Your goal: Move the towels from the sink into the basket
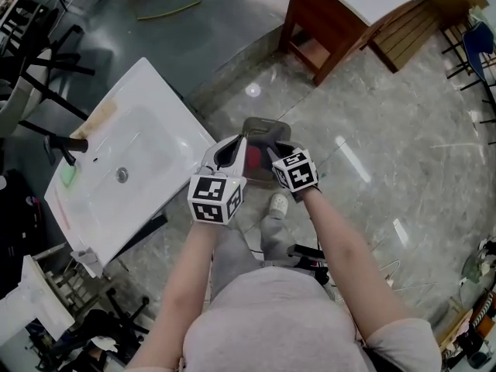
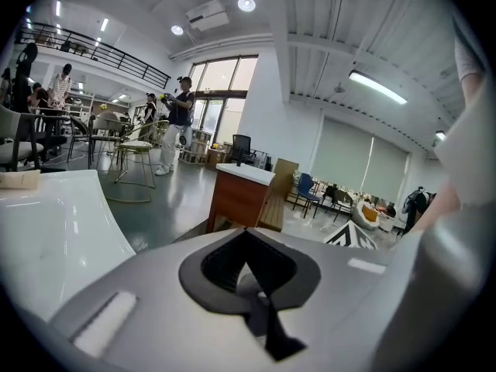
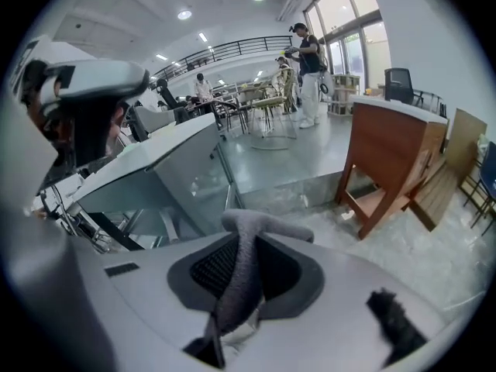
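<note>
My right gripper (image 3: 236, 285) is shut on a grey towel (image 3: 242, 242); a fold of it sticks up from between the pads. My left gripper (image 2: 252, 273) has its jaws together. A small grey lump shows at its pads, and I cannot tell whether it is cloth. In the head view both grippers are held close together at waist height, left gripper (image 1: 236, 142) and right gripper (image 1: 273, 155). Below them on the floor stands the grey basket (image 1: 263, 128) with something red (image 1: 253, 163) in it. The white sink (image 1: 132, 153) stands to the left, its basin bare.
A dark faucet (image 1: 66, 144) and a green sponge (image 1: 68, 175) are at the sink's far side. A wooden cabinet (image 1: 341, 22) with a white top stands ahead to the right. Chairs and people are far off in the hall. The person's legs and a shoe (image 1: 277, 204) are just behind the basket.
</note>
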Demonstrator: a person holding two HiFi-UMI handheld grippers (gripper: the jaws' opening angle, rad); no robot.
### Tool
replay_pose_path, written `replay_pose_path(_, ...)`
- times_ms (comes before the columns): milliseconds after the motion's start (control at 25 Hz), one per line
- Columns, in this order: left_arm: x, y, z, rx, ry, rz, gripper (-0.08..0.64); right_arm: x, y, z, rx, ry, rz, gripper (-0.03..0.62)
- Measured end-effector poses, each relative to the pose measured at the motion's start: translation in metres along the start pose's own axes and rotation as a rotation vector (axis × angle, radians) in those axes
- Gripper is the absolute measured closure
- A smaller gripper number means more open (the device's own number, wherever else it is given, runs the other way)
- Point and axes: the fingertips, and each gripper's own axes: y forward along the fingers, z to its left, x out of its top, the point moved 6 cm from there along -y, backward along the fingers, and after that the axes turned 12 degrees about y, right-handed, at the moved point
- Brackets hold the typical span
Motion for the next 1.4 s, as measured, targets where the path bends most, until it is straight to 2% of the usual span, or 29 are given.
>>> replay_pose_path(280,-0.007,0.005,-0.008,-0.030,0.004,0.022,0.551,-0.020,0.023,-0.011,-0.040,0.003,0.043,0.515)
replay_pose_path(600,-0.008,0.013,-0.011,-0.044,-0.005,0.018,0.551,-0.042,0.039,-0.027,-0.056,0.119,0.062,0.514)
replay_pose_path(760,-0.009,0.018,-0.013,-0.048,0.013,0.031,0.552,-0.047,0.045,-0.025,-0.050,0.100,0.085,0.502)
replay_pose_path(880,-0.013,0.021,-0.015,-0.055,0.020,0.043,0.552,-0.048,0.050,-0.021,-0.040,0.089,0.119,0.449)
replay_pose_path(1000,-0.014,0.022,-0.017,-0.054,0.016,0.048,0.551,-0.049,0.052,-0.019,-0.025,0.084,0.140,0.425)
replay_pose_path(1400,-0.012,0.017,-0.013,-0.029,0.009,0.044,0.552,-0.043,0.038,-0.026,-0.029,0.065,0.140,0.423)
